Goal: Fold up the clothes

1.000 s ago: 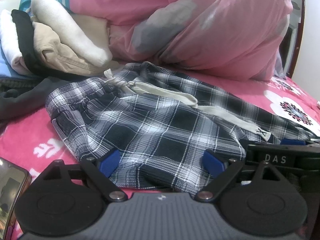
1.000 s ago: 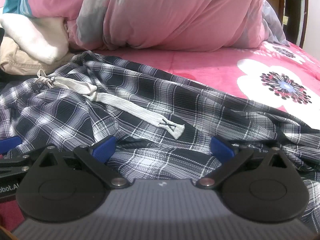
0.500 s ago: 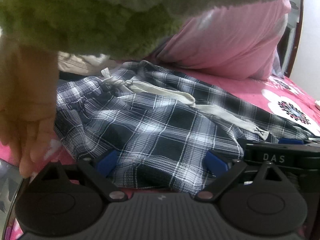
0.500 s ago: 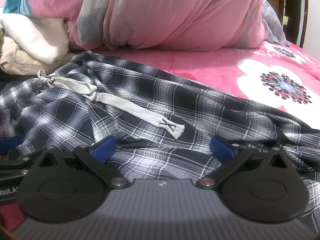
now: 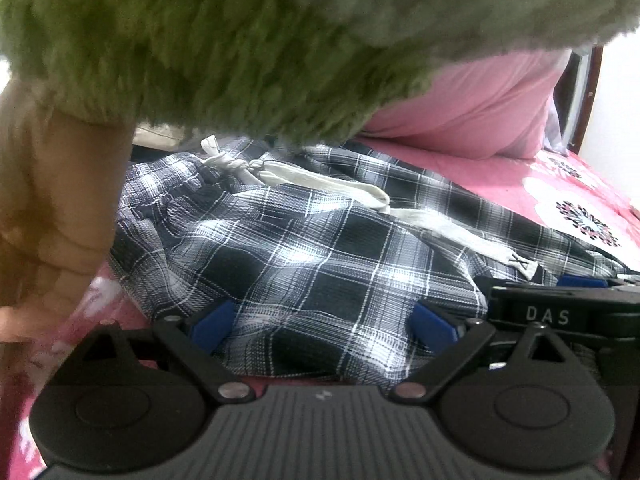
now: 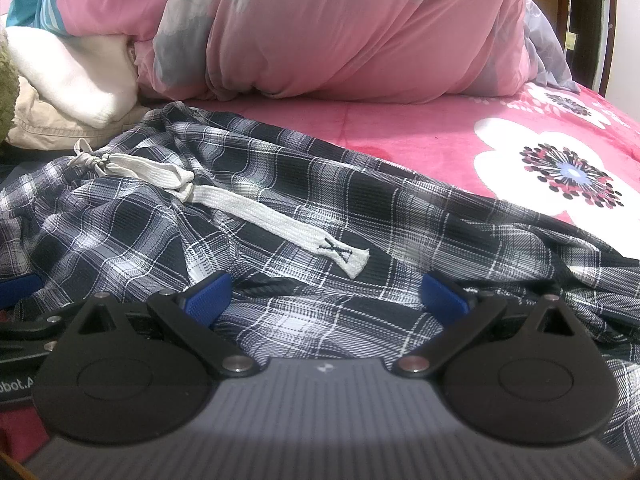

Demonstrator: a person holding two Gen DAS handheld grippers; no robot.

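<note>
Plaid pants (image 6: pixel 304 208) crumpled; waistband left, legs run right, w/ drawstring (image 6: pixel 256 216) loose.

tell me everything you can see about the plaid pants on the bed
The plaid pants are black, grey and white checked woven cloth, lying crumpled and unfolded on the pink floral bedspread. The gathered waistband sits toward the left, with a white flat drawstring knotted there and trailing across the fabric, its end stitched with a dark cross. One leg stretches off right. Both tools rest at the near edge, jaws wide, gripping nothing.
</note>
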